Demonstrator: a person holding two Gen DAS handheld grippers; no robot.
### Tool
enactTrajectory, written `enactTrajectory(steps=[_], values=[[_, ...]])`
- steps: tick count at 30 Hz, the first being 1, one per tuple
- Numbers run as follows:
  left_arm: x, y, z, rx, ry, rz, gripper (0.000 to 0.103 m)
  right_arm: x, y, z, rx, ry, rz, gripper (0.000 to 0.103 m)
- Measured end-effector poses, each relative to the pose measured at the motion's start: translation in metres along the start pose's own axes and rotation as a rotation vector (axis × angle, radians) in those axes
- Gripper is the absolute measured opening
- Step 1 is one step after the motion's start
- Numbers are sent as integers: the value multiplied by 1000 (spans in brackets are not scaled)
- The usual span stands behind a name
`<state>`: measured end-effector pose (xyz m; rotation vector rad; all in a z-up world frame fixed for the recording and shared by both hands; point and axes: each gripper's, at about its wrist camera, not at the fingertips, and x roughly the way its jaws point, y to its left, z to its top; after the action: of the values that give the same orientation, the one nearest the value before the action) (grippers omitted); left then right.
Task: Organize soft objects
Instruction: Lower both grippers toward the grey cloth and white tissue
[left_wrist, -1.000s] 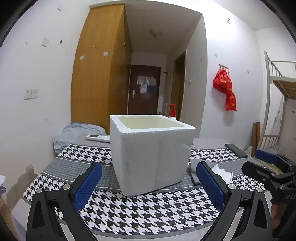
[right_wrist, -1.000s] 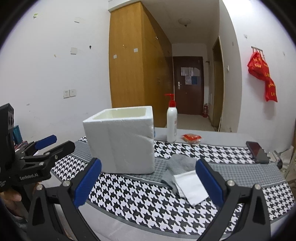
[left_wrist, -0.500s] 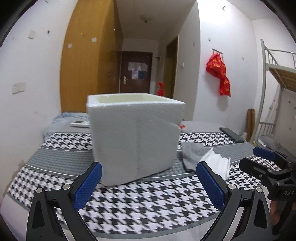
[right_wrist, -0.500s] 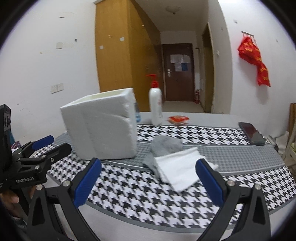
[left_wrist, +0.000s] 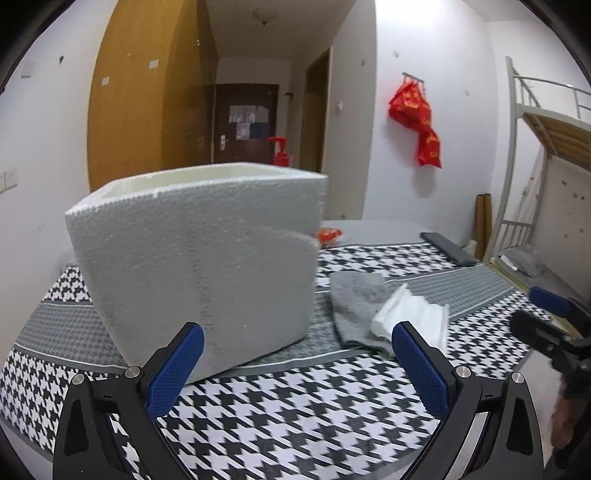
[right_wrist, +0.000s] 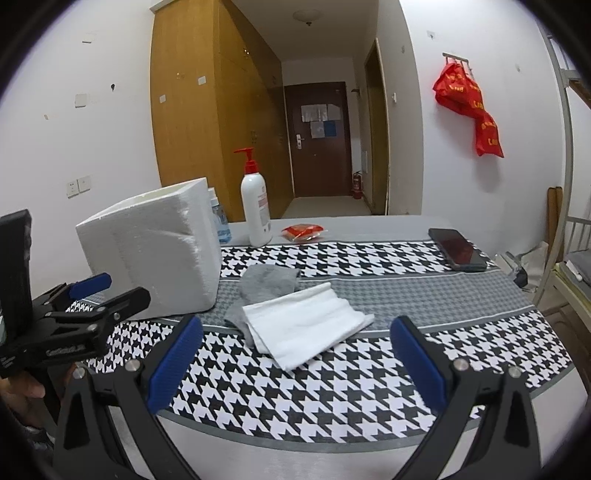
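The left tongs (left_wrist: 297, 363) hang over the near edge of the table with their 2 blue-padded fingers (left_wrist: 176, 363) wide apart and nothing between them. Just past the left finger stands the white foam box (left_wrist: 199, 266), open at the top, on the black-and-white checked cloth (left_wrist: 295, 406).

The right tongs (right_wrist: 295, 356) are likewise spread wide and hold nothing. Between and just beyond their fingers (right_wrist: 417, 363) lies the white folded cloth (right_wrist: 306, 326), resting partly on top of the gray sock (right_wrist: 264, 286); both lie flat on the checked cloth just to the right of the foam box, outside it.

Behind the box stand a white pump bottle (right_wrist: 255, 206) with a red top and a small clear bottle (right_wrist: 219, 221). A red packet (right_wrist: 303, 232) lies near them, and a dark phone (right_wrist: 458, 250) lies well apart toward the table's right edge.
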<state>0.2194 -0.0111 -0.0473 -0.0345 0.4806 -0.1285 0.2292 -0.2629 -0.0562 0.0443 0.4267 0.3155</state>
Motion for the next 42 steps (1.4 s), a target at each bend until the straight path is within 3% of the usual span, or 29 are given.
enactTrajectory(steps=[9,16,27,42], values=[[11,30,7,-26,16,49,102,15,6,7,-4,13,-10,103],[15,60,9,-64,26,134,102,29,14,14,-17,34,-6,103],[15,7,4,41,80,-38,102,33,4,9,-7,64,-25,103],[39,-47,16,94,135,-149,102,23,-33,-3,50,56,-43,103]])
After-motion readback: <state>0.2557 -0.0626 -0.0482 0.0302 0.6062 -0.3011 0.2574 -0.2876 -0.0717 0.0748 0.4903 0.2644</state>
